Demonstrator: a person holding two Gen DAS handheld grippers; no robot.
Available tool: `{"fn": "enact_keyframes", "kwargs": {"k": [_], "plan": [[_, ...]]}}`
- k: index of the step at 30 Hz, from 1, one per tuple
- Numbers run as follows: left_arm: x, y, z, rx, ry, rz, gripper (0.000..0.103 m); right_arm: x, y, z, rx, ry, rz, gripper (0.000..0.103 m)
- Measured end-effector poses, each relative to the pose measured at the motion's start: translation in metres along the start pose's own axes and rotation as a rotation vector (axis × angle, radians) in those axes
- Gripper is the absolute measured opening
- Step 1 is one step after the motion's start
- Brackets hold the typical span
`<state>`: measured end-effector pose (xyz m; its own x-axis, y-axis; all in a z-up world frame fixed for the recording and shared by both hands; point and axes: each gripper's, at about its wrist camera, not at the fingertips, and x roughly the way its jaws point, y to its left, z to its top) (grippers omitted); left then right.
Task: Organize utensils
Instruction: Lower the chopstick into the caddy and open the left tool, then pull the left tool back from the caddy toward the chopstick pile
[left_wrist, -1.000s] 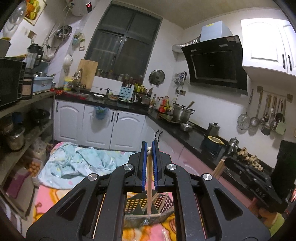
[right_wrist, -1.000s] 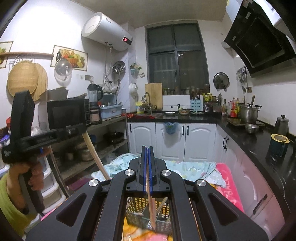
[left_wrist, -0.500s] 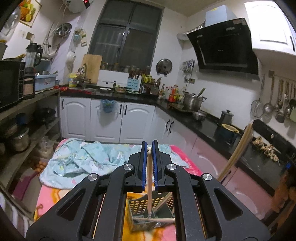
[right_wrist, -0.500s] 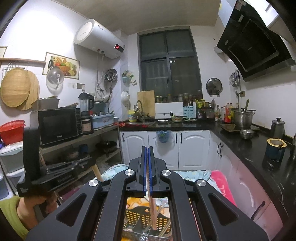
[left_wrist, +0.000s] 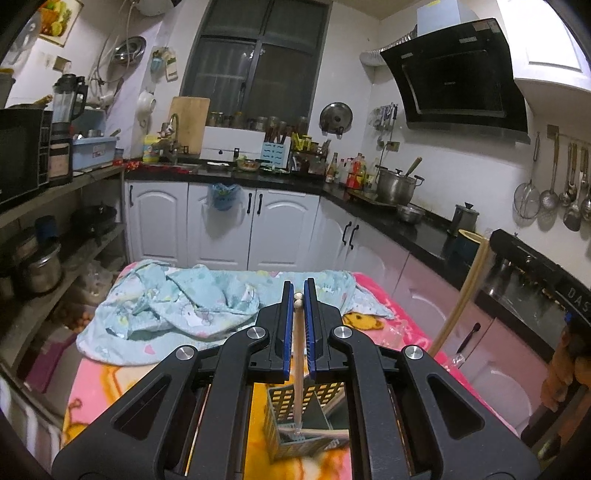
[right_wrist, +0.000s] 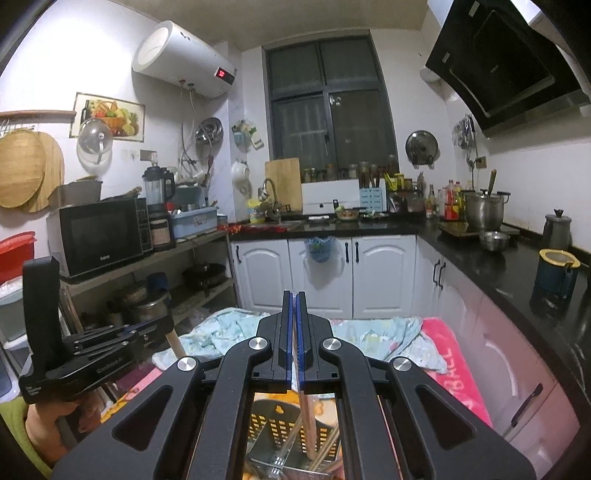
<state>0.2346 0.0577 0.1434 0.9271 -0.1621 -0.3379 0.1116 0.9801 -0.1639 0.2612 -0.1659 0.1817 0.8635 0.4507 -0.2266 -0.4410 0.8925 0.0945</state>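
Note:
My left gripper (left_wrist: 297, 291) is shut on a pair of wooden chopsticks (left_wrist: 297, 354). Their round ends poke out between the blue pads, and their tips hang over a slotted utensil basket (left_wrist: 277, 410) just below. My right gripper (right_wrist: 294, 299) is shut on a long wooden stick (right_wrist: 307, 417) that slants down into the same basket (right_wrist: 264, 421), where several metal and wooden utensils lie. That stick (left_wrist: 463, 291) also shows at the right of the left wrist view. The left gripper (right_wrist: 85, 354), held by a hand, appears at the lower left of the right wrist view.
The basket stands on a table under a pink and orange cartoon blanket (left_wrist: 110, 384). A crumpled light blue towel (left_wrist: 177, 310) lies across its far end. White cabinets and a black counter (right_wrist: 491, 273) run along the right; open shelves (left_wrist: 55, 258) of pots stand left.
Both grippers have sunk toward the basket with their sticks still held. The right gripper's stick has come into the left wrist view at the right. The left gripper sits lower in the right view.

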Motion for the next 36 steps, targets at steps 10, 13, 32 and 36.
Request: {"fn": "enact_keyframes", "kwargs": {"k": [10, 13, 32, 36], "plan": [[0.008, 0.009, -0.022, -0.024, 0.034, 0.006, 0.025, 0.025, 0.003, -0.031, 0.013, 0.095, -0.051, 0.024], [0.004, 0.013, -0.027, -0.046, 0.041, 0.003, 0.037, 0.020, 0.003, -0.037, 0.006, 0.098, -0.075, 0.035], [-0.055, 0.013, -0.054, -0.105, 0.011, 0.007, 0.092, -0.057, -0.006, -0.062, 0.021, 0.062, -0.089, 0.075], [-0.062, 0.010, -0.064, -0.104, 0.025, -0.001, 0.092, -0.068, -0.005, -0.068, 0.037, 0.066, -0.080, 0.078]]}}
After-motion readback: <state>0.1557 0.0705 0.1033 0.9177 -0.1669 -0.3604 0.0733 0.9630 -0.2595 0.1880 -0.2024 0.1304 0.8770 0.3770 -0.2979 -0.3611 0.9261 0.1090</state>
